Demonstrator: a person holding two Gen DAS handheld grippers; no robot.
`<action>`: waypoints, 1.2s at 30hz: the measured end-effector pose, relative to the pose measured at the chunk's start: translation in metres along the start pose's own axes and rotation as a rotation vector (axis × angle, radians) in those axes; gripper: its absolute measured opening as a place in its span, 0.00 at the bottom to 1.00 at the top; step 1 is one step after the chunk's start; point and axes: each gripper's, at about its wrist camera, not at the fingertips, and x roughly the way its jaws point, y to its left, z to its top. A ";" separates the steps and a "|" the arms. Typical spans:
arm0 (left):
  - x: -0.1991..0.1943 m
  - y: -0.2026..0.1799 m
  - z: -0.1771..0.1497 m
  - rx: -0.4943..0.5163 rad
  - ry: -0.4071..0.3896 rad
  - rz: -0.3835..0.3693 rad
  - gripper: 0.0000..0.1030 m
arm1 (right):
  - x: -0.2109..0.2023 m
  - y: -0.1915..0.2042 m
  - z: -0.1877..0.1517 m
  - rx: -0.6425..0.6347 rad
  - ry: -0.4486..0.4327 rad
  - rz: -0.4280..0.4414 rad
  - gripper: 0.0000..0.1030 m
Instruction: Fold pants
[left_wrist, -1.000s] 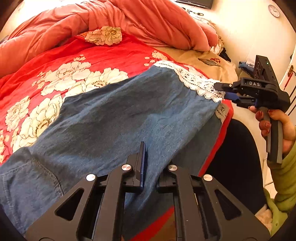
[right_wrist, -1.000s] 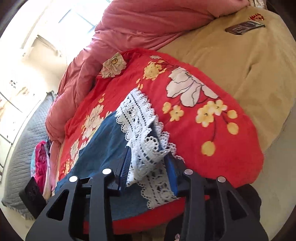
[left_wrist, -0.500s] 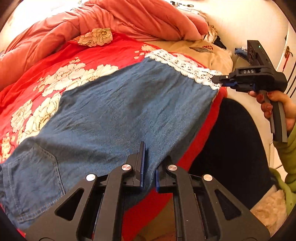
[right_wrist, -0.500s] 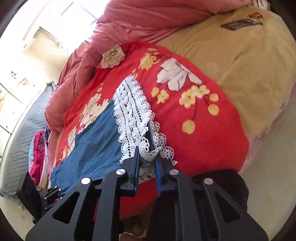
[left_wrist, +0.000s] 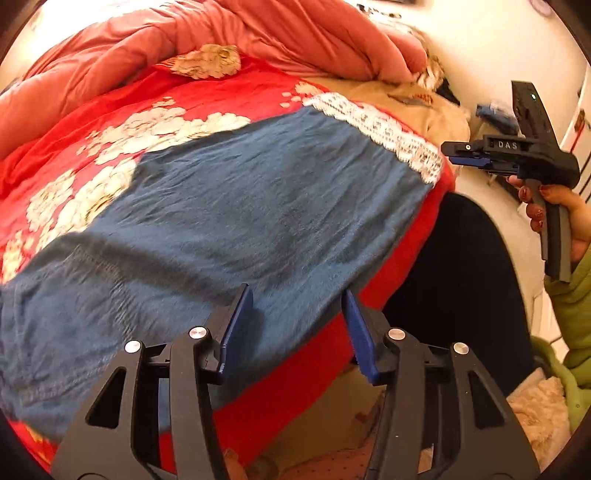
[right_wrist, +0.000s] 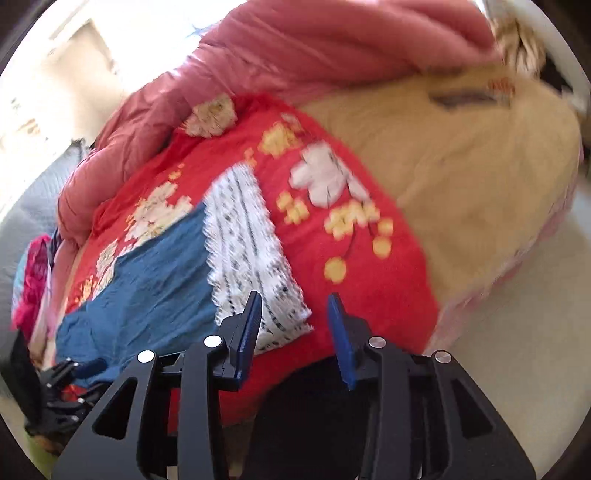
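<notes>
Blue denim pants (left_wrist: 229, 206) with a white lace hem (left_wrist: 380, 129) lie spread flat across the red floral bedcover (left_wrist: 122, 110). My left gripper (left_wrist: 295, 325) is open and empty, just off the pants' near edge at the bed's side. My right gripper (right_wrist: 295, 325) is open and empty, just off the lace hem (right_wrist: 251, 251) corner. It also shows in the left wrist view (left_wrist: 465, 153), apart from the hem. The pants (right_wrist: 147, 288) show blue in the right wrist view.
A bunched pink quilt (left_wrist: 258, 33) lies at the back of the bed. A tan sheet (right_wrist: 461, 177) covers the bed's right part, with a small flat object (right_wrist: 469, 98) on it. The person's dark leg (left_wrist: 461, 280) stands beside the bed edge.
Both grippers were shut on the pants half a second ago, the left on the denim edge and the right on the lace hem. Both have opened and let go; the pants lie flat.
</notes>
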 end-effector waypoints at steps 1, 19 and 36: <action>-0.008 0.004 -0.002 -0.027 -0.020 -0.007 0.43 | -0.006 0.008 0.000 -0.037 -0.016 0.018 0.40; -0.092 0.189 -0.066 -0.699 -0.017 0.341 0.72 | 0.070 0.169 -0.036 -0.444 0.182 0.282 0.51; -0.084 0.207 -0.061 -0.676 -0.014 0.416 0.42 | 0.083 0.165 -0.055 -0.496 0.199 0.256 0.61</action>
